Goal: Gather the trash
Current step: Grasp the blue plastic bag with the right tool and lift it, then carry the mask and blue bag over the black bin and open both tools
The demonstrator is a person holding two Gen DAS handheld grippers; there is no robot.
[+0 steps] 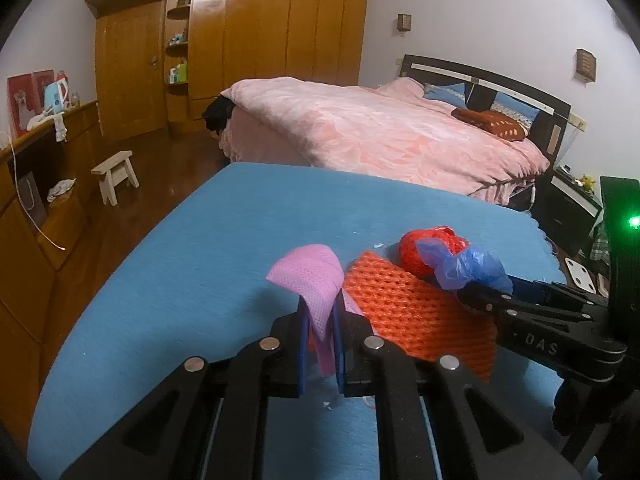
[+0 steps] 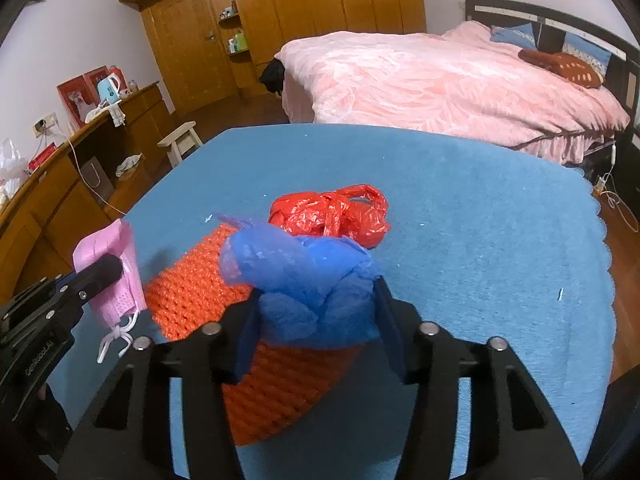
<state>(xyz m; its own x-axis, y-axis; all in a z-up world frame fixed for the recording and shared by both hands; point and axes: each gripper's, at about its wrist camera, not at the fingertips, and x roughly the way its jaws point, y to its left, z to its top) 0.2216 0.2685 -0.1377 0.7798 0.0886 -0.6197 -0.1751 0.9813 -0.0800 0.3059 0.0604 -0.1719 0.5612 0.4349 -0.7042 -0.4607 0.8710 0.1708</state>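
My left gripper (image 1: 320, 312) is shut on a pink face mask (image 1: 310, 276) and holds it just above the blue table cloth (image 1: 180, 280). It also shows in the right wrist view (image 2: 112, 276), where the mask's (image 2: 120, 292) ear loops hang down. My right gripper (image 2: 316, 304) is shut on a crumpled blue plastic bag (image 2: 304, 276), seen in the left wrist view too (image 1: 468, 264). An orange foam net (image 1: 416, 312) lies flat under both grippers. A crumpled red plastic bag (image 2: 332, 216) lies just beyond it.
The table's scalloped right edge (image 2: 604, 264) drops to a wooden floor. A bed with a pink duvet (image 1: 380, 128) stands behind the table. A small wooden stool (image 1: 116, 172) and a low cabinet (image 1: 36, 208) are at the left. Small white scraps (image 2: 560, 294) dot the cloth.
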